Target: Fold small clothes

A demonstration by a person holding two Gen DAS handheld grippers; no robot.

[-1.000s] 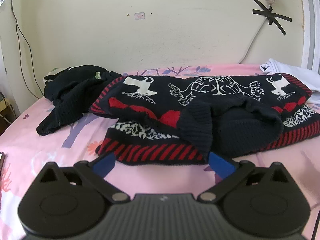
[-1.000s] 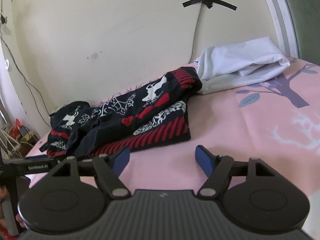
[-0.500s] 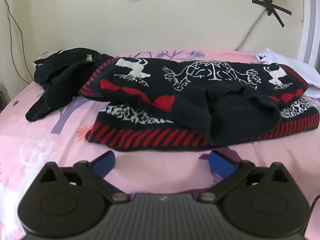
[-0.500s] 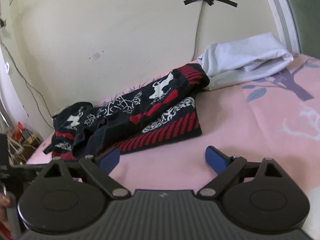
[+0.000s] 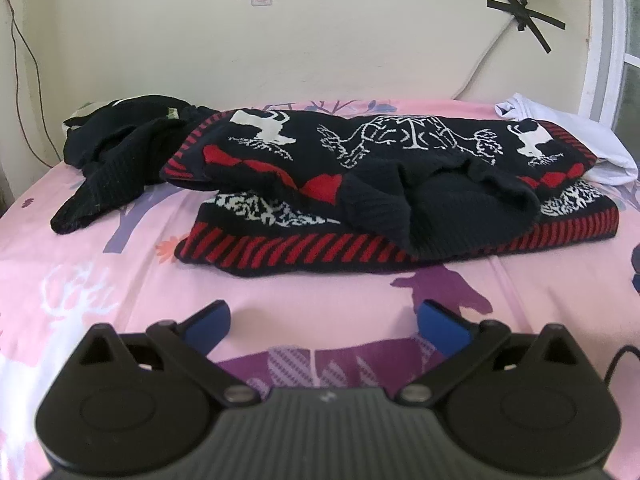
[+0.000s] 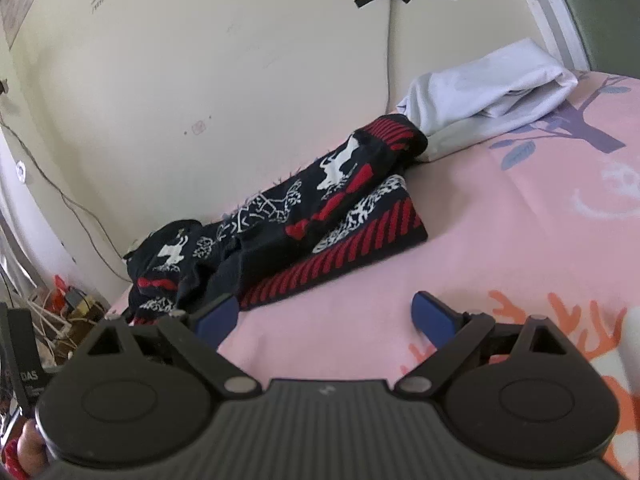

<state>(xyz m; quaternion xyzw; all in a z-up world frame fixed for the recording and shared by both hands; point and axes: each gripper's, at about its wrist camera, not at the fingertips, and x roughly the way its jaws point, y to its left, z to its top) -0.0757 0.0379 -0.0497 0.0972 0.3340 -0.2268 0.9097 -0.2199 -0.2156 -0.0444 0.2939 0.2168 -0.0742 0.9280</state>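
A black, red and white knitted sweater [image 5: 360, 184] with reindeer patterns lies folded over on the pink bed sheet [image 5: 120, 280]; one black sleeve trails to the left. It also shows in the right wrist view [image 6: 320, 216], far left of centre. My left gripper [image 5: 324, 322] is open and empty, hovering over the sheet in front of the sweater's striped hem. My right gripper [image 6: 326, 316] is open and empty, above the sheet to the right of the sweater.
A folded white garment [image 6: 488, 88] lies against the wall beside the sweater's right end, also in the left wrist view [image 5: 580, 136]. The cream wall [image 5: 320, 40] with taped cables runs behind the bed. Clutter and wires [image 6: 60, 312] sit past the bed's left edge.
Both grippers have pulled back from the sweater, staying open. The sweater now sits farther away in both views, with its sleeve left lying across its front.
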